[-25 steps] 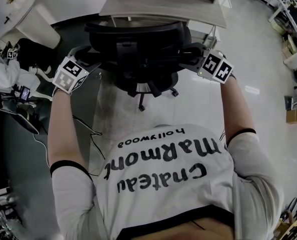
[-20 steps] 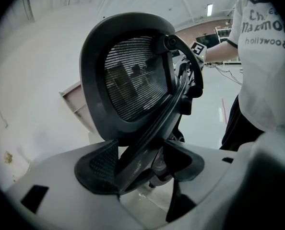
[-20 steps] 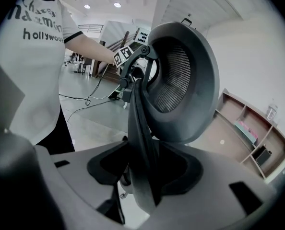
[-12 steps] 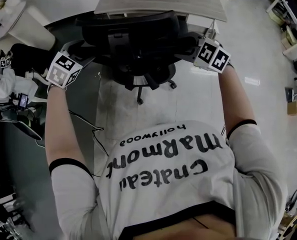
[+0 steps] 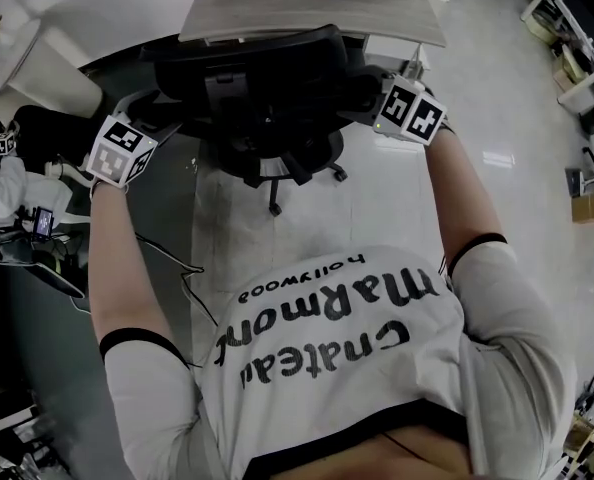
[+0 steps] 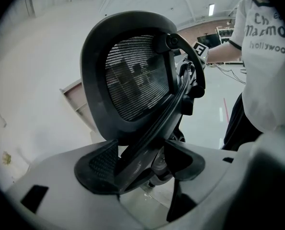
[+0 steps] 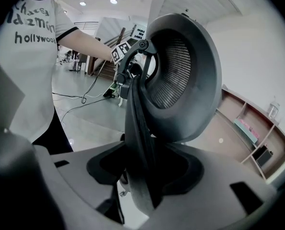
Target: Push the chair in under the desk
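Observation:
The black mesh-backed office chair (image 5: 267,78) stands with its back towards me, its seat tucked beneath the light wooden desk (image 5: 307,13). My left gripper (image 5: 162,108) is at the left edge of the backrest and my right gripper (image 5: 362,93) at the right edge. In the left gripper view the backrest's rim (image 6: 133,80) runs between the jaws of the left gripper (image 6: 140,169); these have just been opening, with gaps showing beside the rim. In the right gripper view the rim (image 7: 181,80) passes between the jaws of the right gripper (image 7: 147,169), which stand wider than it.
Cables (image 5: 167,258) trail over the floor at my left, beside a dark mat and clutter (image 5: 27,218). A white pillar (image 5: 62,68) stands left of the desk. Other desks (image 5: 587,28) and a cardboard box (image 5: 592,208) lie far right. A low shelf (image 7: 257,138) shows beyond the chair.
The chair and both grippers have moved away from me towards the desk, and the backrest now sits closer to the desk's edge. Most of that move came in the first half second.

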Demonstrator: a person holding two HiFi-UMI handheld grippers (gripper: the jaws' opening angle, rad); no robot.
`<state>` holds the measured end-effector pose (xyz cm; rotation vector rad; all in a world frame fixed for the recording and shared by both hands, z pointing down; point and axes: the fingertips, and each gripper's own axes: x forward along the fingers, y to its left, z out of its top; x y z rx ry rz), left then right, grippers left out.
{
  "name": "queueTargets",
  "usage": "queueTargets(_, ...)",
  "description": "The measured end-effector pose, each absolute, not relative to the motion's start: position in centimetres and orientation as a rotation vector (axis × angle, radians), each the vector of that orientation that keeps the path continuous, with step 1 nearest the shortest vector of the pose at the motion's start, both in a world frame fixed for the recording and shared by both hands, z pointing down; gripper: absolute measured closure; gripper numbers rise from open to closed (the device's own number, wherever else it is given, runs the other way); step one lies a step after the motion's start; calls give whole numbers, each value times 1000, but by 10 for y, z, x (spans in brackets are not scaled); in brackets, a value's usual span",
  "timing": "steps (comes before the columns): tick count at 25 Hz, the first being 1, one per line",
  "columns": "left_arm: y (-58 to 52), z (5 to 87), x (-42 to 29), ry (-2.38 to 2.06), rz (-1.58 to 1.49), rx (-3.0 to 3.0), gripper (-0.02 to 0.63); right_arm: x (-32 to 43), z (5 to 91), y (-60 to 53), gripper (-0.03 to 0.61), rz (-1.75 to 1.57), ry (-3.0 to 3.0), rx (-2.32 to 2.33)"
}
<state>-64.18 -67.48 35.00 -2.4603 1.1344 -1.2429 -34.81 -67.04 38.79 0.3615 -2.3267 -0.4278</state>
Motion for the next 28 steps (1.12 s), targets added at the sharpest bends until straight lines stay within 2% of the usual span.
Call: queueTargets(28, -680, 355, -643, 1143, -1238, -2444, 304, -351, 398, -683, 360, -438, -2349, 362)
